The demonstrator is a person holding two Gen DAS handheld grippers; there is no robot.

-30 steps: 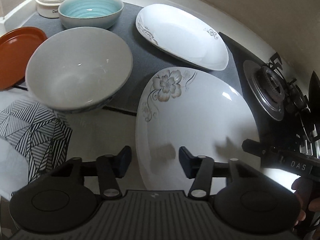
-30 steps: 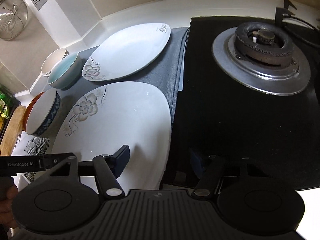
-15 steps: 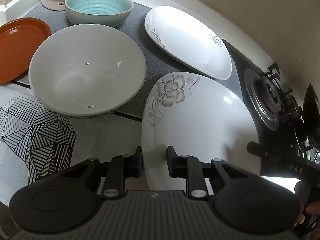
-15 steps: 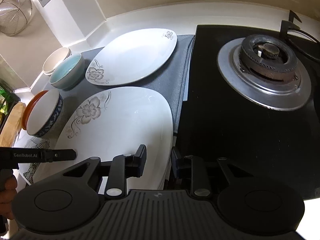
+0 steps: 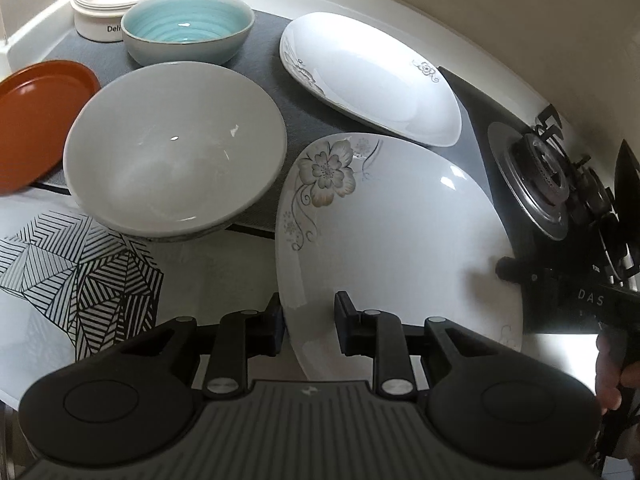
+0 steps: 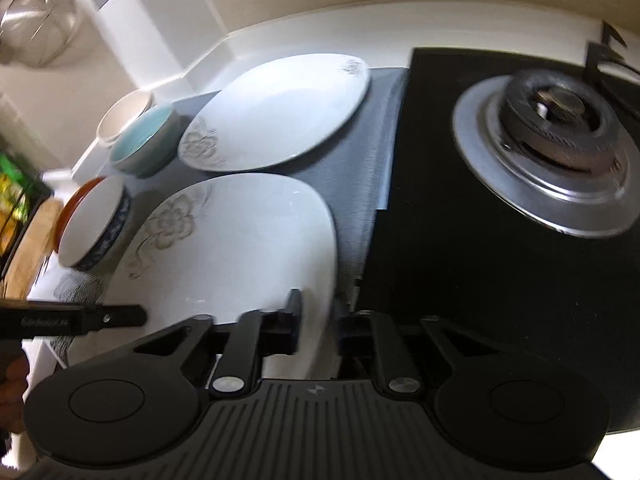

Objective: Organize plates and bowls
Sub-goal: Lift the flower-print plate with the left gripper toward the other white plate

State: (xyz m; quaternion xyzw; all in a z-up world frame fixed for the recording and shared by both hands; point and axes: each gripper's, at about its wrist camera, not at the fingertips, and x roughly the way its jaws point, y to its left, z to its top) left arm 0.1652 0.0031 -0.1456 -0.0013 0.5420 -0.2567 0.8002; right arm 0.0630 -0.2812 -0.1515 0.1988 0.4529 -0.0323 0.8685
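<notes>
Now both my grippers had the near plate (image 5: pixel 400 248) by its edges. It lay on the surface (image 5: pixel 224 276) beside the stove (image 6: pixel 500 260), partly on the grey mat (image 5: pixel 300 120). My left gripper (image 5: pixel 309 322) had its fingers clamped on the plate's left rim. My right gripper (image 6: pixel 320 322) had its fingers pressed together on the right rim; that view was blurred. Behind it on the mat lay a second plate (image 5: pixel 372 80). Left of the held plate stood a grey bowl (image 5: pixel 172 156), with a blue bowl (image 5: pixel 188 26) and a cream tub (image 5: pixel 120 0) beyond, and an orange plate (image 5: pixel 36 120) furthest left.
</notes>
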